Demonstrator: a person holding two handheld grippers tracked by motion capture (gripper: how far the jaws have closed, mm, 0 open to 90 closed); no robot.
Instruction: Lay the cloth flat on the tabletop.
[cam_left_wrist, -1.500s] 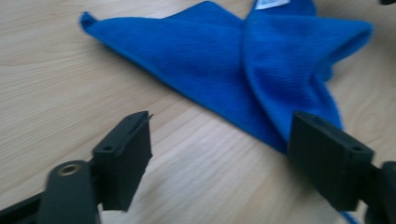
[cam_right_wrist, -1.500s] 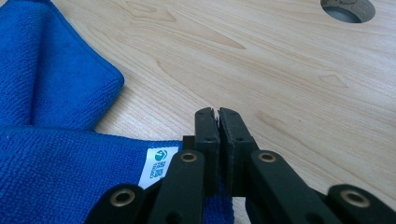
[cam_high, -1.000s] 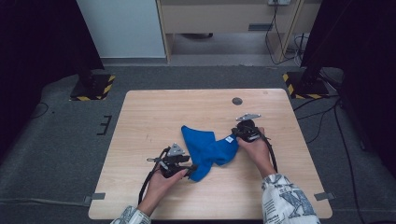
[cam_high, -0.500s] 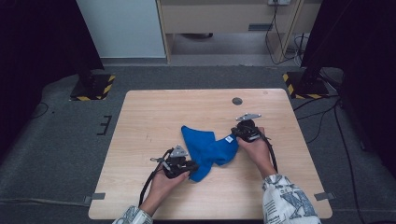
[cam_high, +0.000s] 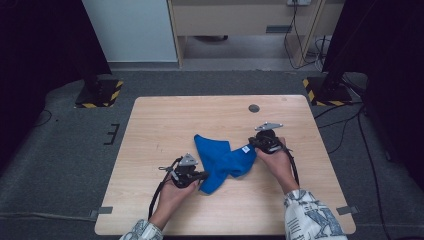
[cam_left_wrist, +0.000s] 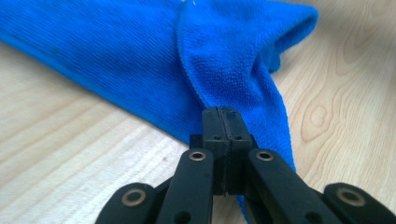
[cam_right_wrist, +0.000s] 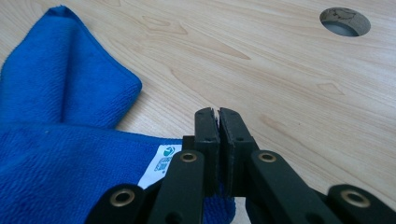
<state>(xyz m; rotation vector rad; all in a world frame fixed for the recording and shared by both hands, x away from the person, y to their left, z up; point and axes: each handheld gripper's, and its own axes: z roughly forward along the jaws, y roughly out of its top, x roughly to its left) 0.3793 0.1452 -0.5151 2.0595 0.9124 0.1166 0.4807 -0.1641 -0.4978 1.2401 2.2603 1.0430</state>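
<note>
The high view shows the soft, limp blue microfibre cloth (cam_high: 220, 162) lying crumpled on the table (cam_high: 150, 125) between both grippers, left gripper (cam_high: 204, 175) just closing its jaws on a hemmed corner, right gripper (cam_high: 251, 144) clamping the labelled corner.

White tag (cam_right_wrist: 164, 164) sewn on blue cloth (cam_right_wrist: 60, 172), small green logo, print too small to read

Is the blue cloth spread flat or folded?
Folded: the blue cloth lies bunched on the table, one flap doubled over the rest.
</note>
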